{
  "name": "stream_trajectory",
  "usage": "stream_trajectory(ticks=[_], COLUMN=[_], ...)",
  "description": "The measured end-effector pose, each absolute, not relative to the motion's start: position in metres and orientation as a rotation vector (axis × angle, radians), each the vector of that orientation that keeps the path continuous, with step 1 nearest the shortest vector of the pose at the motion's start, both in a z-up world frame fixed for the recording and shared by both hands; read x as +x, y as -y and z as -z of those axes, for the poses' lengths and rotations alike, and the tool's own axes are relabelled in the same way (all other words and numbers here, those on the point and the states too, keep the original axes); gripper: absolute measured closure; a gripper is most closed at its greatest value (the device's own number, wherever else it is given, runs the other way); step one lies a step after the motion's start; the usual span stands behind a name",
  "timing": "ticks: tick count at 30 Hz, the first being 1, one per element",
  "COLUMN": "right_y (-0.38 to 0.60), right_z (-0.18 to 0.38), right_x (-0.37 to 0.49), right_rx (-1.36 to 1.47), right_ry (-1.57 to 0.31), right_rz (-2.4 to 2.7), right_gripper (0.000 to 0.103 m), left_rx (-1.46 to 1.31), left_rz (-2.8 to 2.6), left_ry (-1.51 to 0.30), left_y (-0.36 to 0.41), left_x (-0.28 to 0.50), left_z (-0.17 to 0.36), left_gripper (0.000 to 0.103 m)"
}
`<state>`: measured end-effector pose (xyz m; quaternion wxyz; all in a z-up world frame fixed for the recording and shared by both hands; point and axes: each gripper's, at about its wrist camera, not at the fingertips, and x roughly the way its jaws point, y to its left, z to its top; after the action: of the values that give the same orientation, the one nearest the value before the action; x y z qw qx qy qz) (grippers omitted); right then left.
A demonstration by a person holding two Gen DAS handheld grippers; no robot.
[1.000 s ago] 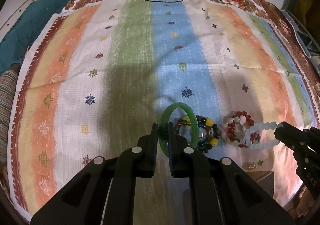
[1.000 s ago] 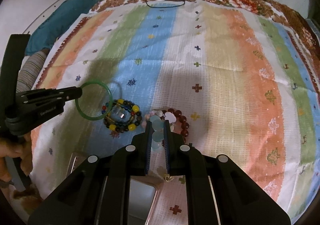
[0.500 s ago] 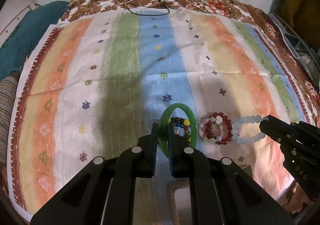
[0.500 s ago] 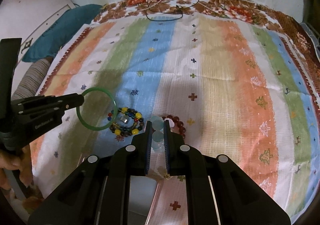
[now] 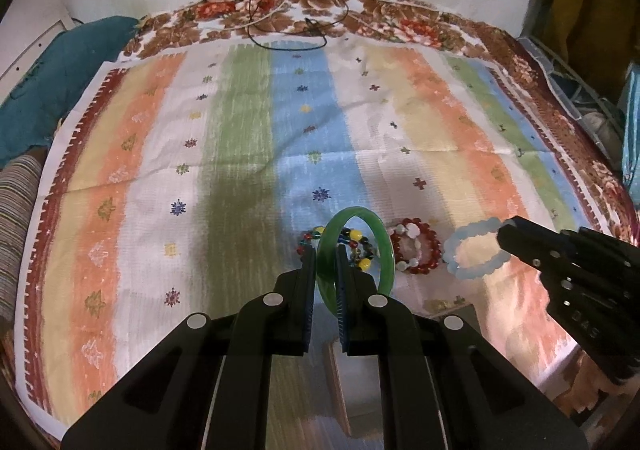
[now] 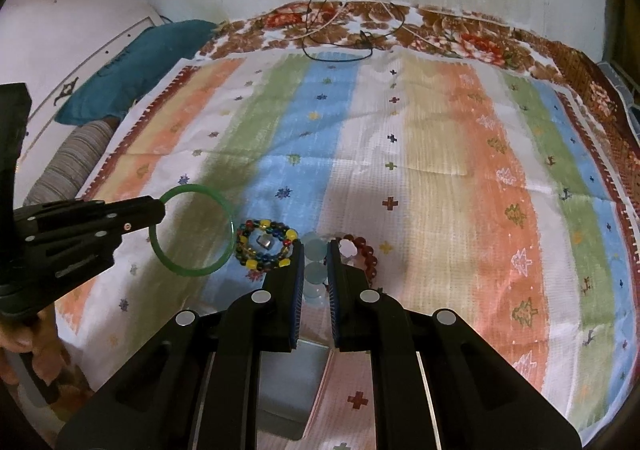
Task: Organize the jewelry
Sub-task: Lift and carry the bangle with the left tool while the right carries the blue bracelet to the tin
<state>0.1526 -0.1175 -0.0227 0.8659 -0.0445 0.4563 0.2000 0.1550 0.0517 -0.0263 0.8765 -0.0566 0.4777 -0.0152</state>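
Since 1.0 s ago both grippers have risen with their loads: the green bangle and pale blue bracelet now hang clear of the cloth, and more far wall shows in both views.

Left gripper [image 5: 325, 250]: jaws pressed onto the near rim of the green bangle [image 5: 383, 246], which stands upright on edge between the pads. In the right wrist view the same gripper [image 6: 158, 209] holds the bangle [image 6: 192, 272] by its left rim, ring face open to the camera.

Right gripper [image 6: 315, 250]: jaws pinching the pale blue bead bracelet [image 6: 314, 276]; beads fill the gap between the pads. In the left wrist view the gripper [image 5: 505, 236] grips the right side of the bracelet loop [image 5: 456, 250], which hangs out to the left.

Lying on the cloth: multicolour bead bracelet [image 6: 266, 246], just right of the bangle, a small grey piece inside its ring. Dark red and white bead bracelet [image 5: 414, 250] sits to its right, partly hidden behind the right gripper's finger in the right wrist view.

Striped cloth [image 6: 440, 169] covers the surface. A rectangular tray [image 6: 280, 390] is at the near edge below the right gripper; contents not readable. Black cable [image 5: 288, 29] at the far edge. Teal fabric [image 6: 132, 61] far left.
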Motion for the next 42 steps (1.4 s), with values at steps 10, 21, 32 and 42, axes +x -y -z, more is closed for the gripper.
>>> stream_trajectory(ticks=[10,21,32,42], right_y=[0.118,0.119,0.121,0.12], right_z=[0.014,0.009,0.012,0.02], right_x=[0.131,0.104,0.08,0.078], right_rx=[-0.099,-0.104,-0.098,-0.099], right_ry=[-0.924,-0.901,-0.905,-0.945], right_rz=[-0.435,-0.459,-0.485,-0.494], right_gripper=[0.091,0.091,0.091,0.085], left_rx=[-0.117,-0.113,-0.095,-0.069], left_rz=[0.054,0.067,0.076,0.069], left_ry=[-0.963,-0.944,-0.93,-0.969], left_y=[-0.047,-0.043,-0.036,-0.028], left_x=[0.13,0.106,0.079,0.079], left_z=[0.017,0.013,0.013,0.021], left_gripper=[0.094,0.094,0.094,0.087])
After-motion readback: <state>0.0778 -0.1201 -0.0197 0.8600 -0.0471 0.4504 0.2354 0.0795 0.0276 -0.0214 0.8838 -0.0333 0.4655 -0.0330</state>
